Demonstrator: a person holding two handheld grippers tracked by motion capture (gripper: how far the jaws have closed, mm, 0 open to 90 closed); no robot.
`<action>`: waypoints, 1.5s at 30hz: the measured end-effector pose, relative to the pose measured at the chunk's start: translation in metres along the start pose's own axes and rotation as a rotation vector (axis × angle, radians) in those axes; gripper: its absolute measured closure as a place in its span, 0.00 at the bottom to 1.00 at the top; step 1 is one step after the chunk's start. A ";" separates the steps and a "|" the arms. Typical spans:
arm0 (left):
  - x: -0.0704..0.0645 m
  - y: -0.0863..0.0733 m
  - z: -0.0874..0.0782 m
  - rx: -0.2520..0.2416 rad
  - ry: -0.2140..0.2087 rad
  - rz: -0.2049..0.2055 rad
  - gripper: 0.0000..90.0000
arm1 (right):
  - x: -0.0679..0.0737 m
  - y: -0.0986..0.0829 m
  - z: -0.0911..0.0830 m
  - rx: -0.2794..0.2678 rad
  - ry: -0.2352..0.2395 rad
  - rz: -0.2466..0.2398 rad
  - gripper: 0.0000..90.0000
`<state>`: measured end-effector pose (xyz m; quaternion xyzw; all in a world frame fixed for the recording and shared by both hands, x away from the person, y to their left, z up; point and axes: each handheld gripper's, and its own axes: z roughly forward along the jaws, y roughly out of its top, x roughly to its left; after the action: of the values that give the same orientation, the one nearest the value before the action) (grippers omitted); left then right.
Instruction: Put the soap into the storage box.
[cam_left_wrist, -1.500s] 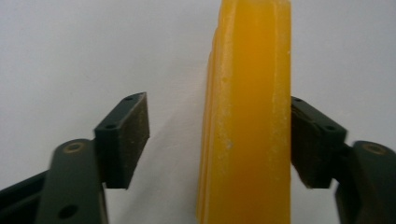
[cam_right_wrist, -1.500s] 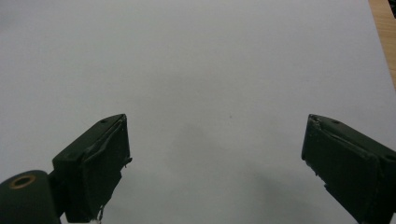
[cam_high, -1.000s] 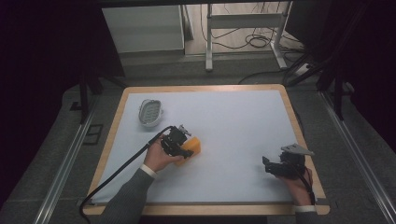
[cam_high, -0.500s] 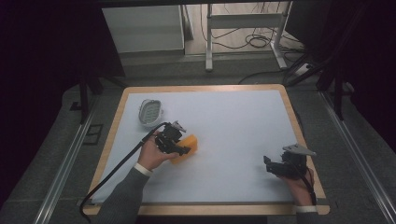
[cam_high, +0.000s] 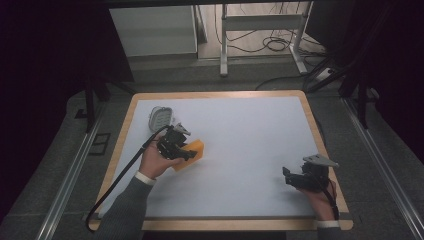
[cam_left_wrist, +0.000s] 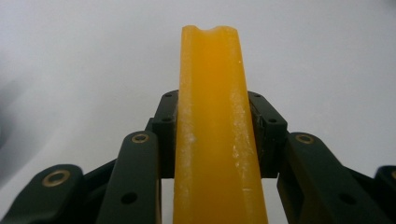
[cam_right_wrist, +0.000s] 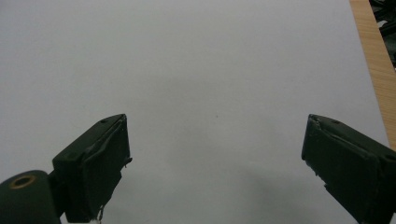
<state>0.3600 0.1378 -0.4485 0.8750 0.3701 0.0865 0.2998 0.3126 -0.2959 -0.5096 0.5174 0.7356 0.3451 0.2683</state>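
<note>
A flat orange-yellow slab (cam_high: 192, 150), seen edge-on as a yellow slab (cam_left_wrist: 215, 140) in the left gripper view, is clamped between the jaws of my left gripper (cam_high: 186, 151) at the table's left middle. The jaws press on both of its faces and it sticks out past the fingertips. My right gripper (cam_high: 287, 176) rests near the table's right front corner; in the right gripper view its jaws stand wide apart around my right gripper (cam_right_wrist: 215, 154) with only white tabletop between them.
A white-grey ribbed object (cam_high: 160, 117) lies at the back left of the white table (cam_high: 250, 130), just behind my left hand. The wooden table rim (cam_right_wrist: 373, 60) runs close on the right gripper's right. A black cable (cam_high: 120, 180) trails from the left gripper toward the front edge.
My left gripper has carried the yellow slab a short way left and back, toward the ribbed object. The right gripper has hardly moved.
</note>
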 end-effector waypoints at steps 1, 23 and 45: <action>0.001 0.000 0.000 -0.001 0.001 -0.001 0.68 | 0.000 0.000 0.000 0.000 0.000 0.000 0.09; 0.024 -0.003 -0.014 -0.021 0.003 -0.049 0.68 | -0.001 0.000 0.000 -0.002 -0.006 0.004 0.09; 0.053 -0.003 -0.029 -0.034 0.045 -0.100 0.68 | -0.003 -0.001 0.000 -0.002 -0.011 0.008 0.09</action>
<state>0.3855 0.1900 -0.4308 0.8482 0.4182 0.0973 0.3101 0.3132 -0.2991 -0.5104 0.5220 0.7319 0.3439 0.2714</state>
